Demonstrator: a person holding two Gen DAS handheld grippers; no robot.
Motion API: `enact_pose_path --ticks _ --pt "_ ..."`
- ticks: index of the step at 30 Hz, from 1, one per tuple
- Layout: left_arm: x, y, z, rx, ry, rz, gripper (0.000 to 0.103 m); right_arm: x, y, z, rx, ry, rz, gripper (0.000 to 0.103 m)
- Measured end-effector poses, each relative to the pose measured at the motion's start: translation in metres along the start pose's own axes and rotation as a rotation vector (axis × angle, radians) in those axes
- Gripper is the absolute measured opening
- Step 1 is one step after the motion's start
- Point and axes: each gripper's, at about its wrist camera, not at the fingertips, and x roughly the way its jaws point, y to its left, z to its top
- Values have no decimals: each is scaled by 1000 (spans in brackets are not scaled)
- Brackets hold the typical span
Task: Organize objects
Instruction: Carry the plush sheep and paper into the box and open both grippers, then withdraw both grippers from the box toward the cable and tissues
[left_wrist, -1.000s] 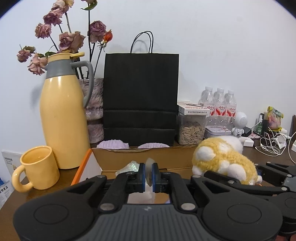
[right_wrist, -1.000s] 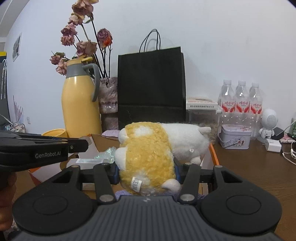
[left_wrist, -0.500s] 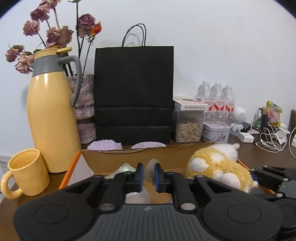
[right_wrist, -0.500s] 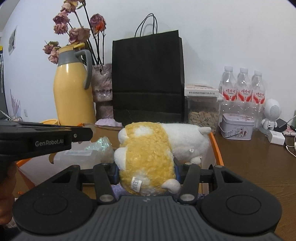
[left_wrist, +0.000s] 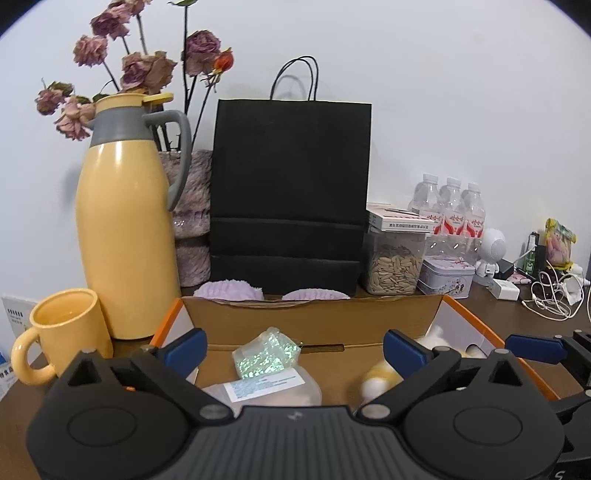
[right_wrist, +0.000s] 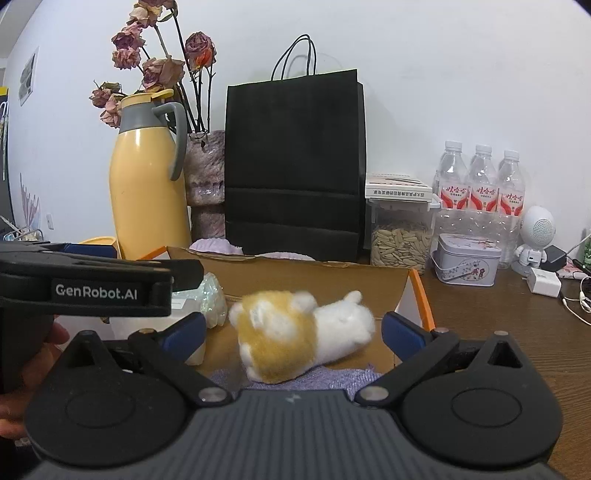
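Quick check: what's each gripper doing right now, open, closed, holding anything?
Left gripper: open, just released the plastic packet.
Right gripper: open, just released the plush toy.

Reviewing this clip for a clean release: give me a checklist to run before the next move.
1. Left gripper jaws just opened, nothing pressed between them: ok.
2. Right gripper jaws just opened, clear of the plush toy: ok.
3. Plush toy inside the cardboard box: ok.
4. Iridescent packet inside the box: ok.
5. Plush toy settled and at rest: cannot tell, it looks blurred.
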Motion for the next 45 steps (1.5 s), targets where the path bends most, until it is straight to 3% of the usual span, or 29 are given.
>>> enact_pose_path --ticks 8,14,33,45 --pt "-17 7 -7 -14 -35 -5 102 -15 0 -2 -6 -20 -14 103" --pt "-34 15 -16 -64 -29 -61 102 -33 5 -8 -26 -33 -20 103" --pt "-99 22 -69 19 39 -3 102 -91 18 -56 -40 24 -8 103" --pt "-135 43 -92 -33 56 39 102 -131 33 -83 -38 57 21 103"
